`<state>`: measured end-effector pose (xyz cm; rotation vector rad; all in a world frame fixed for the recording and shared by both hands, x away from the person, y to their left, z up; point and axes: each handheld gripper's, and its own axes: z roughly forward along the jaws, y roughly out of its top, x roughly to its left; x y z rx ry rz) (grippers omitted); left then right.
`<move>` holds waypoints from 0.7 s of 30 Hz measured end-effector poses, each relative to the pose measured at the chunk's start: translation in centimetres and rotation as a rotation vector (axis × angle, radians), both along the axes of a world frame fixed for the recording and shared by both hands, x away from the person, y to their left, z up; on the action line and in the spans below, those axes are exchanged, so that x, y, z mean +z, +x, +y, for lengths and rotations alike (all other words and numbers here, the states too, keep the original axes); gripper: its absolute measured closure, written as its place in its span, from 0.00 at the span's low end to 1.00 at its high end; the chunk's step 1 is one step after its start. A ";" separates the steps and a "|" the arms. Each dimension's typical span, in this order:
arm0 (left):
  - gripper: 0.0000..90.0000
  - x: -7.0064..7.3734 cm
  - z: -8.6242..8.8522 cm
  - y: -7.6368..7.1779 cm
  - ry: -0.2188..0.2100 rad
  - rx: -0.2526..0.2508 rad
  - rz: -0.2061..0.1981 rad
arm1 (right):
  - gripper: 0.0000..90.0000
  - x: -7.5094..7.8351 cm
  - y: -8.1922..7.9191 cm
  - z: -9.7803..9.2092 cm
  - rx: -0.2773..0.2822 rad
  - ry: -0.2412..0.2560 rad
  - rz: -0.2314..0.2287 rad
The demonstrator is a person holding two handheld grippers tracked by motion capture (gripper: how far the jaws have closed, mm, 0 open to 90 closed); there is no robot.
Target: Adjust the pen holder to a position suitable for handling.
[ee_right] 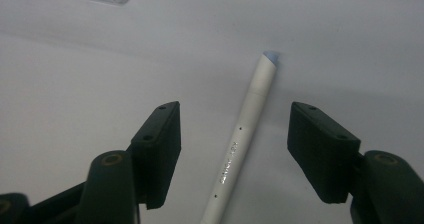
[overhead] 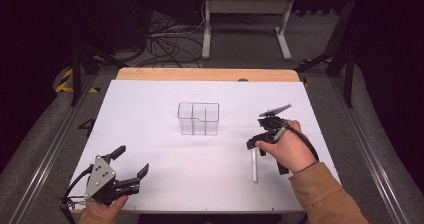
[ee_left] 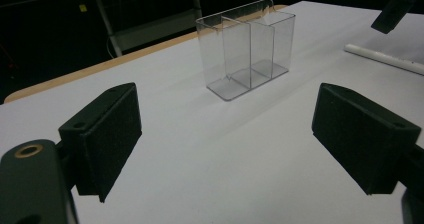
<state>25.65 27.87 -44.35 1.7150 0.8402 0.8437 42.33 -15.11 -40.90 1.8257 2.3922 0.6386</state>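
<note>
A white marker pen [overhead: 254,165] lies on the white table to the right of centre; in the right gripper view the pen [ee_right: 244,139] runs between the two black jaws. My right gripper [ee_right: 235,151] hangs open just over it, a jaw on either side, not touching; from above the right gripper [overhead: 256,145] sits at the pen's far end. A clear plastic organiser [overhead: 199,118] with several compartments stands mid-table, also the organiser [ee_left: 247,49] ahead of my left gripper [ee_left: 225,139]. The left gripper [overhead: 131,163] rests open and empty near the front left edge.
The white sheet [overhead: 150,134] covers the table, with a wooden strip [overhead: 200,74] showing at the far edge. Beyond it are a desk frame [overhead: 245,24] and loose cables [overhead: 165,44] on the floor. Metal rails [overhead: 45,154] run along both sides.
</note>
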 end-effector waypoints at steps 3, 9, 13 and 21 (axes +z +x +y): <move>0.15 0.0 0.0 0.0 0.000 0.000 0.000 | 0.48 -0.4 0.4 0.2 -0.014 -0.022 0.037; 0.16 -0.1 -0.1 0.0 0.014 0.002 -0.002 | 0.58 -0.7 1.0 0.7 -0.054 -0.061 0.084; 0.16 0.0 0.0 0.0 0.013 0.005 -0.005 | 0.60 -1.0 1.3 0.8 -0.074 -0.069 0.113; 0.16 0.0 -0.1 0.0 0.016 0.003 -0.007 | 0.67 -1.1 1.6 0.9 -0.087 -0.074 0.126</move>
